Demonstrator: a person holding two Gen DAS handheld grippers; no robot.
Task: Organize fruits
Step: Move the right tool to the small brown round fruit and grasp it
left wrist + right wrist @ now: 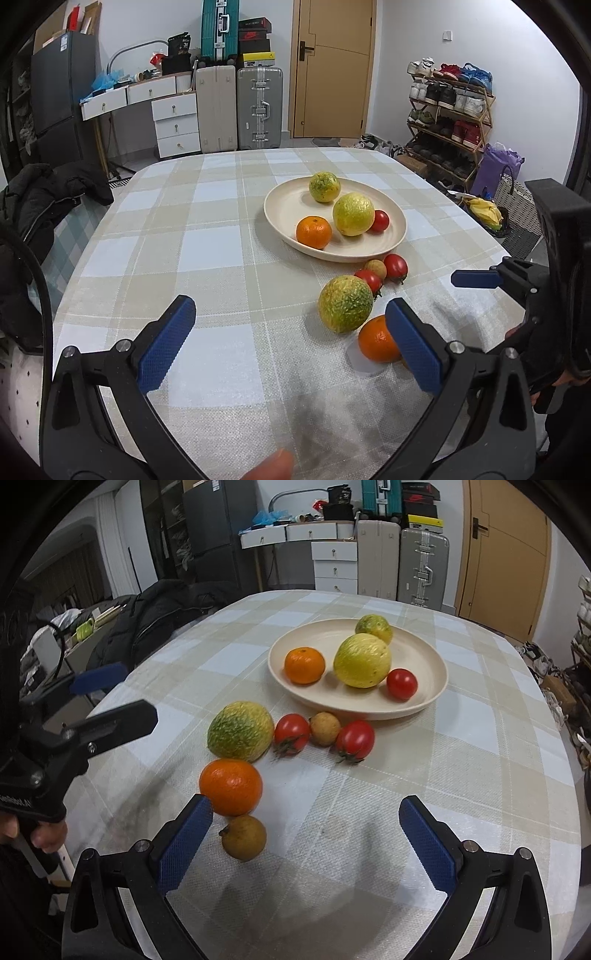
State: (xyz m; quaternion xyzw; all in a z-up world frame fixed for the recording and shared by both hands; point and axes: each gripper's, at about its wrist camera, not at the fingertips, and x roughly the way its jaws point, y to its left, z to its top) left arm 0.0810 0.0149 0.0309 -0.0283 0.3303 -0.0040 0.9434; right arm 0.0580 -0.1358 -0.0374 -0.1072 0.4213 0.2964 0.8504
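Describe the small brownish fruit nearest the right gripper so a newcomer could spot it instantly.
Start at the cream plate on the checked tablecloth, then come toward the camera past the row of loose fruit to the orange. Right below it lies the brown fruit, small, dull tan, with a stubby stem end, unlike its glossy orange neighbour.

I see cream plate point(432, 698) on beige/white check cloth point(461, 775); beside plate, red tomatoes point(291, 733), orange mandarin point(231, 790), green-yellow mottled fruit point(240, 729).

Four fruits sit in the plate point(436, 686); six more lie before it (on the tablecloth point(461, 775)).
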